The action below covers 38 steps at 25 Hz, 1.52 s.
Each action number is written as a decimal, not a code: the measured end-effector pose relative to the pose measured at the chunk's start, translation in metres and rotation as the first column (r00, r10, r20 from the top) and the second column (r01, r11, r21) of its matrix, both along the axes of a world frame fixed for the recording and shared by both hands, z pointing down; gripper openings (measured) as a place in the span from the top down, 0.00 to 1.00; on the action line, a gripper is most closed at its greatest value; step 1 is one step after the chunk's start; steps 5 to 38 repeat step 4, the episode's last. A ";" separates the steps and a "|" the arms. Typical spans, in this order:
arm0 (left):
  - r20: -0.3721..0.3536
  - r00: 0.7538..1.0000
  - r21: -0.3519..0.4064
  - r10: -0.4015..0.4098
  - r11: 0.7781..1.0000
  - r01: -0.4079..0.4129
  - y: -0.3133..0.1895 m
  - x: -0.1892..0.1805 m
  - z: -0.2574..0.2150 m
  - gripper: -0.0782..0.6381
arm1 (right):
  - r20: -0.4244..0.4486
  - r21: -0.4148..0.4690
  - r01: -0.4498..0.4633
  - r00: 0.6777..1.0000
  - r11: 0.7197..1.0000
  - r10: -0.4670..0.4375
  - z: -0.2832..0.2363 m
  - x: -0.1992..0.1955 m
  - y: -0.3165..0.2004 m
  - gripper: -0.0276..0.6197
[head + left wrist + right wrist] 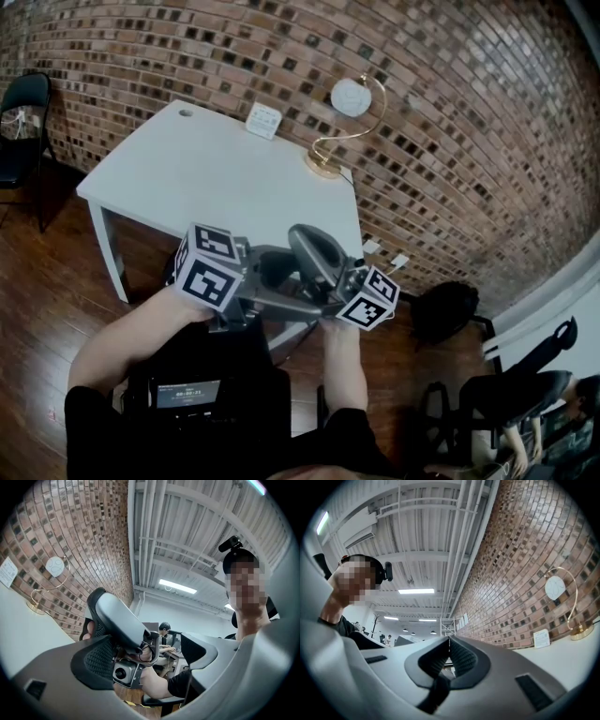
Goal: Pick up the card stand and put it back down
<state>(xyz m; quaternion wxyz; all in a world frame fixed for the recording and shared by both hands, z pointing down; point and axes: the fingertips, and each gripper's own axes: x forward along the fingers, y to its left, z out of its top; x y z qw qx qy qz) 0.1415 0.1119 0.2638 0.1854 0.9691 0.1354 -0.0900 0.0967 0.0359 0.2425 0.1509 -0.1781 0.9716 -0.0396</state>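
Observation:
The card stand [330,141], a gold wire loop on a round base that holds a round white card, stands at the far right corner of the white table [187,178]. It also shows in the left gripper view [55,567] and the right gripper view [555,588]. Both grippers are held close to my body, short of the table's near edge and far from the stand. My left gripper [150,656] is open, and the right gripper's body shows in front of it, between its jaws. My right gripper [449,642] is shut with nothing in it.
A small white sign [263,120] stands at the table's back edge against the brick wall [450,112]. A black folding chair [23,122] stands to the left on the wooden floor. Dark chairs [450,309] and a seated person are at the lower right.

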 end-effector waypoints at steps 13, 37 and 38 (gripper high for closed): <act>-0.001 1.000 0.005 0.002 1.000 -0.002 0.000 0.000 -0.001 0.27 | 0.000 0.004 0.004 1.000 1.000 -0.004 0.000 0.000 0.000 0.93; -0.001 1.000 0.005 0.002 1.000 -0.002 0.000 0.000 -0.001 0.27 | 0.000 0.004 0.004 1.000 1.000 -0.004 0.000 0.000 0.000 0.93; -0.001 1.000 0.005 0.002 1.000 -0.002 0.000 0.000 -0.001 0.27 | 0.000 0.004 0.004 1.000 1.000 -0.004 0.000 0.000 0.000 0.93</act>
